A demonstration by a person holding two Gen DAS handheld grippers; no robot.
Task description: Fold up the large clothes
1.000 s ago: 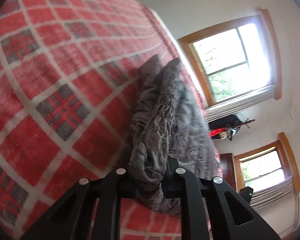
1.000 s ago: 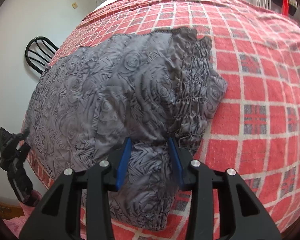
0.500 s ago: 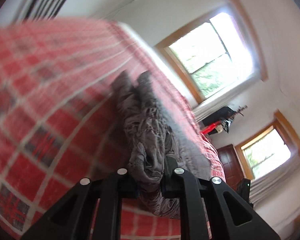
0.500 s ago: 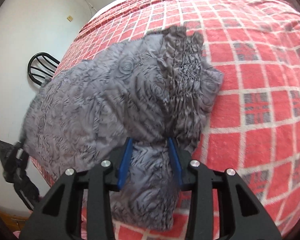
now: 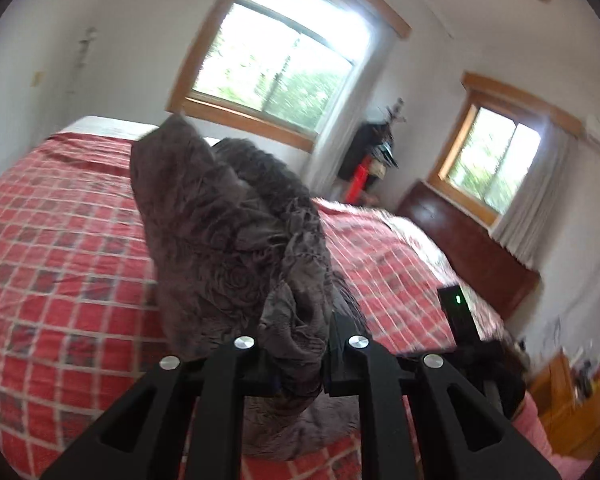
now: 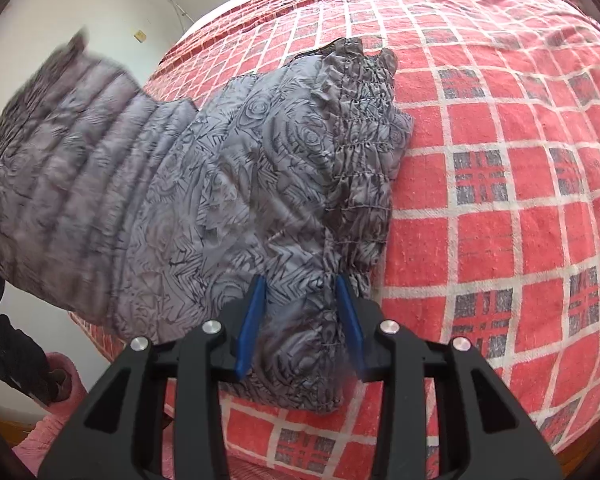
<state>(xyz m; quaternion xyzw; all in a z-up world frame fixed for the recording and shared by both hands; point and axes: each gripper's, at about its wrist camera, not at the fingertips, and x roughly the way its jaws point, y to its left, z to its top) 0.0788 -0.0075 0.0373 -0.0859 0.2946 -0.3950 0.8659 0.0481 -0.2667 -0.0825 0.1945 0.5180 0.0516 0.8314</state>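
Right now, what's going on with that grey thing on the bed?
A person holding a gripper in each hand is folding a grey rose-patterned garment on a bed covered by a red plaid blanket. The left gripper is clamped on bunched fabric and holds its end up off the bed. The right gripper pinches the garment near its shirred band, low on the blanket.

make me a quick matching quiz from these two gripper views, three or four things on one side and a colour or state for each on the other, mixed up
Things
1. garment
2. bedspread
3. right gripper
4. window frame

Descriptions
A. red with white grid lines
B. blue finger pads, shut on cloth
C. brown wood
D. grey rose print, one side raised off the bed

Pairs: 1-D, 2-A, 3-B, 4-C
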